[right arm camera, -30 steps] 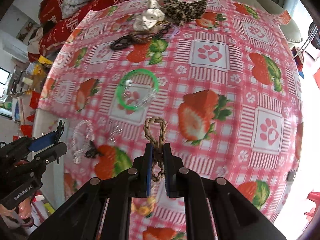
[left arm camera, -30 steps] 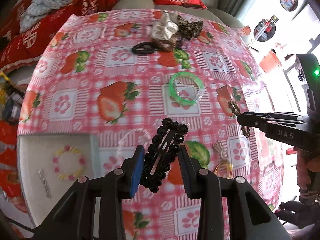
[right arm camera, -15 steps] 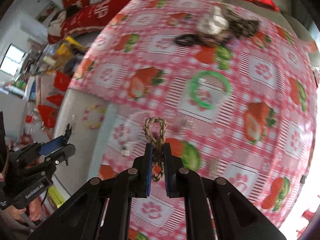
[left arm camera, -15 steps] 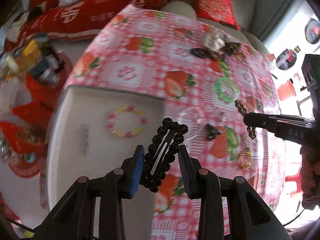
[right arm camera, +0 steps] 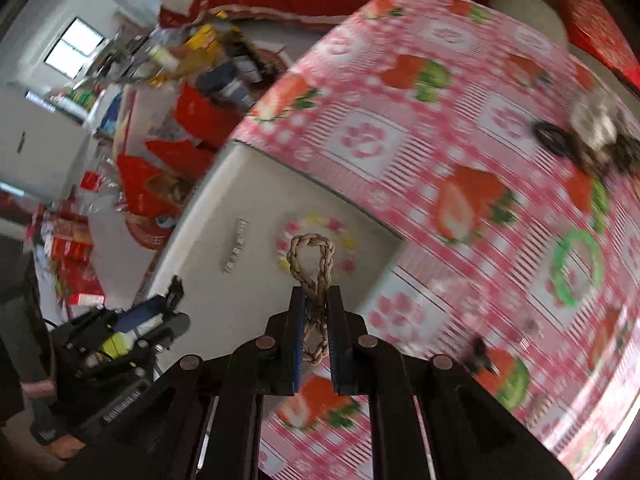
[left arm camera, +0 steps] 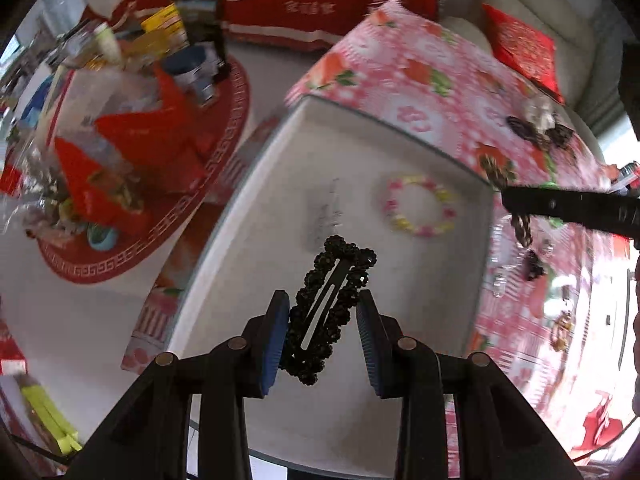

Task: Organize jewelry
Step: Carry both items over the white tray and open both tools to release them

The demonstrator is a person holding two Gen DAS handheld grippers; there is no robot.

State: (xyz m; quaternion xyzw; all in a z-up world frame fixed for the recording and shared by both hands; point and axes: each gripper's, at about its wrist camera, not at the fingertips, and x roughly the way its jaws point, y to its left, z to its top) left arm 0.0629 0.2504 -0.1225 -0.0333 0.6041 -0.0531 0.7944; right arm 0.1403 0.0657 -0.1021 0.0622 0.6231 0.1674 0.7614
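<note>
My left gripper (left arm camera: 323, 314) is shut on a black beaded hair clip (left arm camera: 328, 304) and holds it above the white tray (left arm camera: 248, 264). In the tray lie a pink and yellow bead bracelet (left arm camera: 420, 210) and a small silver clip (left arm camera: 326, 212). My right gripper (right arm camera: 316, 310) is shut on a tan braided loop (right arm camera: 314, 272) above the tray's near right part (right arm camera: 224, 312); it shows at the right of the left wrist view (left arm camera: 560, 204), by the tray's edge. The bracelet (right arm camera: 320, 240) and silver clip (right arm camera: 236, 246) lie beyond the loop.
The tray sits at the left end of a pink strawberry tablecloth (right arm camera: 460, 160). A green bangle (right arm camera: 576, 266), black hair ties and scrunchies (right arm camera: 584, 136), and a small dark clip (right arm camera: 478, 352) lie on the cloth. A cluttered low table with red packets (left arm camera: 120, 140) stands beyond the tray.
Both grippers have swung left from over the tablecloth to over the white tray, each still holding its item. The view is blurred by the motion.
</note>
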